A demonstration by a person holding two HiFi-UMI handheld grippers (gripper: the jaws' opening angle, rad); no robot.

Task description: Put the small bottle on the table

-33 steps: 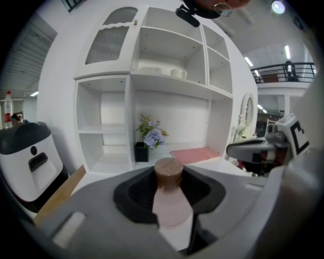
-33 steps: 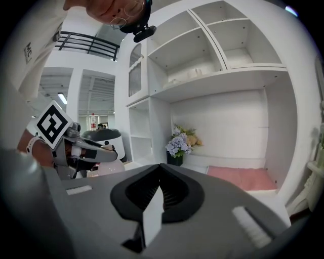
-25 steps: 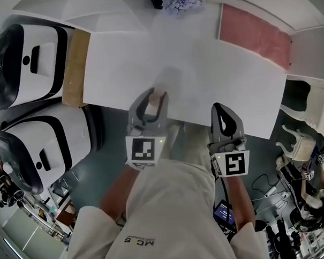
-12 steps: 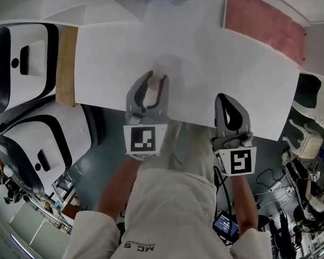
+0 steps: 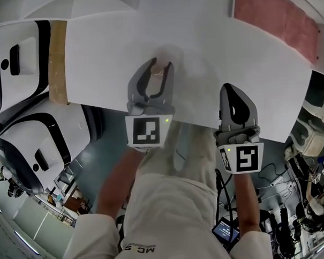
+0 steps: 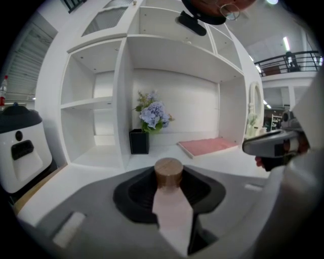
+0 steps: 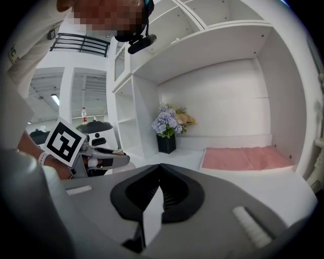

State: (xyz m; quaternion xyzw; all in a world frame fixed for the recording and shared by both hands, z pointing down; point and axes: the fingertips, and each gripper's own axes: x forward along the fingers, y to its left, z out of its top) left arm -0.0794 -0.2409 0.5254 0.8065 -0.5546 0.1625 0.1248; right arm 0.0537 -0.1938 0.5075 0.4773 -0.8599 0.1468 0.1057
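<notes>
The small bottle (image 5: 158,73), pale pink with a round wooden cap, is clamped between the jaws of my left gripper (image 5: 160,65) above the white table (image 5: 212,59). In the left gripper view the bottle (image 6: 169,188) stands upright between the dark pads, cap on top. I cannot tell whether its base touches the table. My right gripper (image 5: 231,88) hangs to the right over the table's near edge. In the right gripper view its jaws (image 7: 158,167) are shut with nothing between them.
A pink mat (image 5: 275,19) lies at the table's far right. A black vase of flowers (image 6: 139,141) stands at the back by a white shelf unit (image 6: 96,101). Two white machines (image 5: 17,63) (image 5: 42,147) and a wooden strip (image 5: 57,61) flank the left.
Both grippers have moved forward over the table. The left one has carried the bottle farther in from the near edge. Neither grip has changed.
</notes>
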